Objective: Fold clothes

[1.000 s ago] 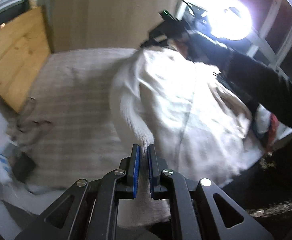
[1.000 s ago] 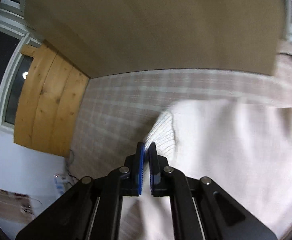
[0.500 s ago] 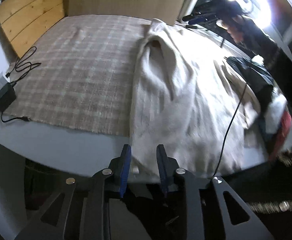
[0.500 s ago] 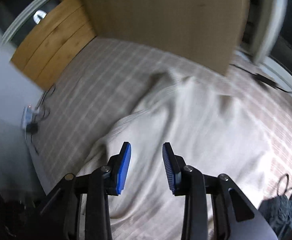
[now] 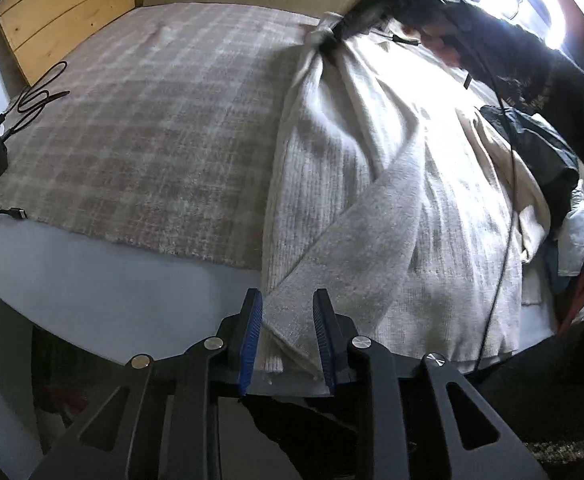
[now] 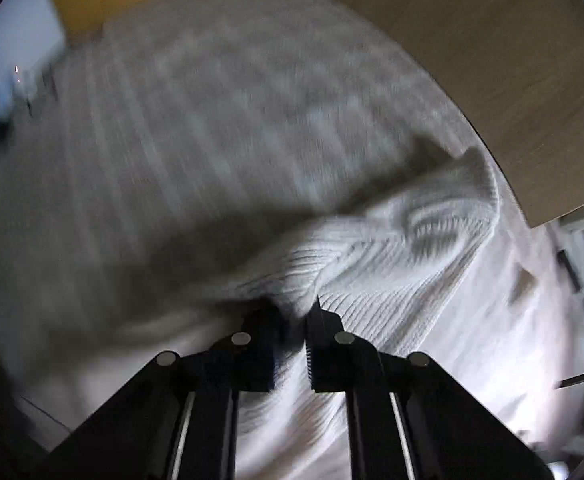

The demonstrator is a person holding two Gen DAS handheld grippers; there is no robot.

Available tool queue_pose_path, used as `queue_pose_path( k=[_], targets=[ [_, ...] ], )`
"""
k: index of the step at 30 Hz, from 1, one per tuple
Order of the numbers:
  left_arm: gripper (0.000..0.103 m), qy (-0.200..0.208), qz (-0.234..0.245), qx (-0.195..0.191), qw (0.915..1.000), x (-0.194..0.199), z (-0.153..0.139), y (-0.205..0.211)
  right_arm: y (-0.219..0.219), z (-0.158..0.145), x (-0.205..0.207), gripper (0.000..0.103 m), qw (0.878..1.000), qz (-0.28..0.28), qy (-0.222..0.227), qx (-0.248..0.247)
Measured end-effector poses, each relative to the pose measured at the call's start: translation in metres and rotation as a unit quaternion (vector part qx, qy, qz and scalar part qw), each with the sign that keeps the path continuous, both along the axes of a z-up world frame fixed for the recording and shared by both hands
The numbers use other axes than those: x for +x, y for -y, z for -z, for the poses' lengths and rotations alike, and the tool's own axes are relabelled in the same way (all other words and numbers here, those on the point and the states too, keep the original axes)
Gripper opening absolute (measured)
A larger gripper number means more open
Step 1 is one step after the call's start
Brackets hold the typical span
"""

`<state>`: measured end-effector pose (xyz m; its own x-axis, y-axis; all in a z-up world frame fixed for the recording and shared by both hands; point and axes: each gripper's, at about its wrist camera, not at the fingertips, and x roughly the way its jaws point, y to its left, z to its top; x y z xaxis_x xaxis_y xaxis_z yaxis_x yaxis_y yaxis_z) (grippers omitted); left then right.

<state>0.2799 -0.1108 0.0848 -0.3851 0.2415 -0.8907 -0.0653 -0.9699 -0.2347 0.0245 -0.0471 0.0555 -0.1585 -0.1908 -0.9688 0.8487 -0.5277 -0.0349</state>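
A cream ribbed knit sweater (image 5: 371, 184) lies lengthwise on the right half of a plaid bed cover (image 5: 152, 128). Its hem hangs over the near bed edge. My left gripper (image 5: 288, 320) is open, its blue pads on either side of a folded flap of the hem. My right gripper (image 5: 333, 38) shows at the sweater's far end, bunching the fabric there. In the right wrist view the right gripper (image 6: 293, 316) has its jaws closed on a pinch of the ribbed sweater (image 6: 391, 260); the view is motion-blurred.
A black charger and cable (image 5: 8, 120) lie at the bed's left edge. A wooden headboard panel (image 5: 64, 4) stands at the far left. Dark and white clothes (image 5: 547, 168) are piled at the right. A thin black cable (image 5: 503, 240) crosses the sweater. A bright lamp (image 5: 539, 4) glares top right.
Both grippers let go of the sweater and opened as it dropped onto the bed. The right gripper then came down and closed on the far end. The left stays open at the hem.
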Motion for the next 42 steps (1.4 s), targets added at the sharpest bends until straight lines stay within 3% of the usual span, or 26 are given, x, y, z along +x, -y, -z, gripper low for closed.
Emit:
queue_pose_path(
  k=[1,3,7,14,17,19,20,22,25,28,32,34,36,39,42],
  targets=[
    [0.025,-0.004,0.001,0.002,1.0000,0.002,-0.001,0.001,0.004,-0.008,-0.006,0.010,0.999,0.013,0.016,-0.026],
    [0.025,-0.003,-0.001,0.004,1.0000,0.003,-0.001,0.005,0.020,-0.003,-0.012,0.011,0.999,0.021,0.024,-0.018],
    [0.025,-0.001,0.007,0.001,1.0000,-0.001,0.002,0.005,0.042,0.026,-0.005,0.014,0.999,-0.008,-0.006,0.036],
    [0.025,0.005,0.072,-0.034,0.9968,-0.010,0.012,-0.020,0.021,0.005,-0.015,0.017,1.000,0.006,0.018,0.009],
    [0.025,0.005,0.080,-0.044,0.9958,-0.009,0.017,-0.023,-0.005,-0.016,-0.015,0.024,1.000,0.011,0.024,-0.015],
    [0.022,0.002,0.079,-0.045,0.9958,-0.007,0.016,-0.021,-0.027,-0.029,-0.011,0.045,0.999,0.024,0.026,-0.037],
    [0.013,0.000,0.078,-0.047,0.9959,-0.006,0.016,-0.020,-0.038,-0.035,-0.009,0.048,0.998,0.030,0.027,-0.047],
    [0.004,-0.002,0.074,-0.047,0.9961,-0.003,0.015,-0.018,-0.057,-0.044,-0.004,0.049,0.996,0.046,0.030,-0.064],
    [0.003,-0.009,0.074,-0.029,0.9968,0.003,0.006,-0.012,-0.086,-0.046,0.000,0.049,0.993,0.077,0.046,-0.074],
    [0.003,-0.024,0.075,-0.016,0.9968,0.010,-0.008,-0.009,-0.101,-0.025,0.002,0.049,0.989,0.097,0.089,-0.061],
    [0.003,-0.038,0.083,0.002,0.9958,0.010,-0.028,-0.027,-0.097,0.008,0.018,0.049,0.989,0.093,0.112,-0.028],
    [0.003,-0.047,0.103,0.030,0.9931,0.011,-0.041,-0.050,-0.094,0.012,0.026,0.048,0.991,0.082,0.102,-0.021],
    [0.005,-0.057,0.150,0.077,0.9841,0.020,-0.055,-0.080,-0.096,0.006,0.029,0.048,0.995,0.074,0.072,-0.008],
    [0.009,-0.051,0.193,0.057,0.9783,0.030,-0.053,-0.111,-0.100,-0.017,0.028,0.048,0.996,0.072,0.045,-0.027],
    [0.010,-0.034,0.139,0.034,0.9891,0.023,-0.037,-0.097,-0.085,-0.038,0.032,0.049,0.996,0.050,0.042,-0.053]
  ],
)
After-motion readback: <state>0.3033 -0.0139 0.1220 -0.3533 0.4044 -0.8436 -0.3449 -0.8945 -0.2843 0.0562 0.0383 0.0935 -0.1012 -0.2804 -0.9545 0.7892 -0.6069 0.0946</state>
